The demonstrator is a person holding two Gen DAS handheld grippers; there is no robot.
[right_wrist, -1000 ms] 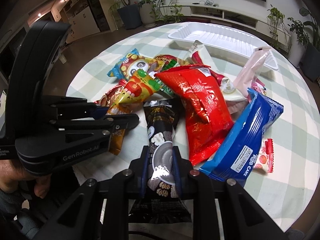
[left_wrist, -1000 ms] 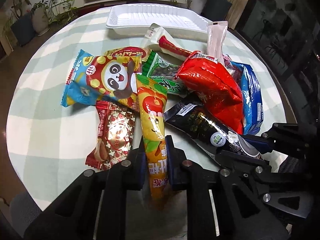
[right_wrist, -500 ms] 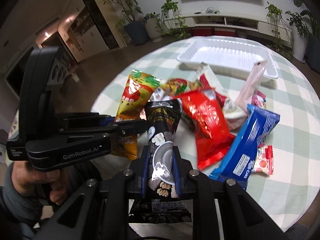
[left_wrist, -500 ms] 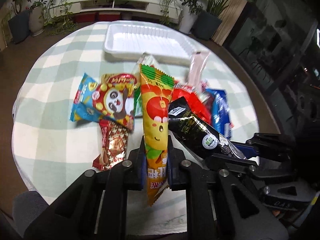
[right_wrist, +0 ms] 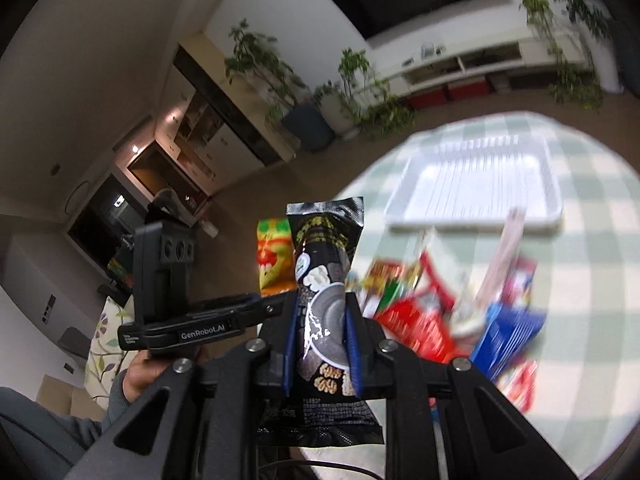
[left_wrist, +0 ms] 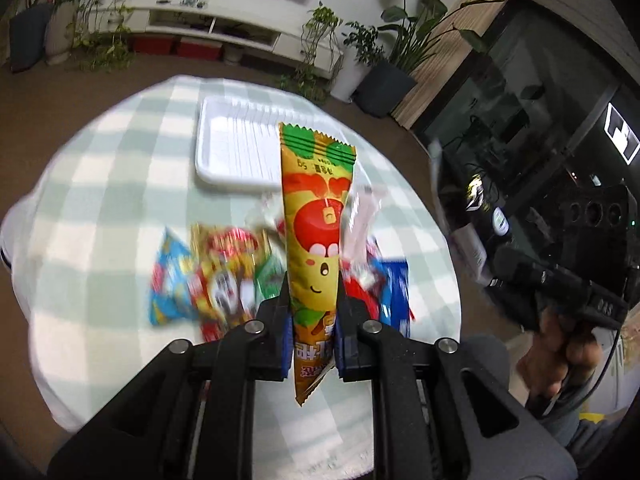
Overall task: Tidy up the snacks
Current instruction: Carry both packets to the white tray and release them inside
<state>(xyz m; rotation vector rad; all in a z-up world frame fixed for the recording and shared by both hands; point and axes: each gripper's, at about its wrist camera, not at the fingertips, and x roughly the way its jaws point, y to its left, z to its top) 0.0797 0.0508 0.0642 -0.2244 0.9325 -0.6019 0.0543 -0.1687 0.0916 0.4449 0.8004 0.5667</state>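
My left black tool [left_wrist: 311, 320] holds a long yellow-orange apple-printed snack packet [left_wrist: 316, 240]; my right black tool [right_wrist: 320, 340], a black glossy packet [right_wrist: 324, 280]; the table [left_wrist: 100, 184] wears pale green-and-white checks.

The left gripper [right_wrist: 276, 308] carries the white text "GenRobot.AI" on its side, just left of the black snack packet [right_wrist: 324, 280].

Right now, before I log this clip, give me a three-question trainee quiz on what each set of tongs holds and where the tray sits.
1. Which snack do the left tongs grip?
2. True or false: the white tray already holds snacks.
3. The right tongs hold: A) blue pack, B) black packet, C) nothing.

Key:
1. The orange packet with the apple face.
2. False; no snack is visible in it.
3. B, the black packet.
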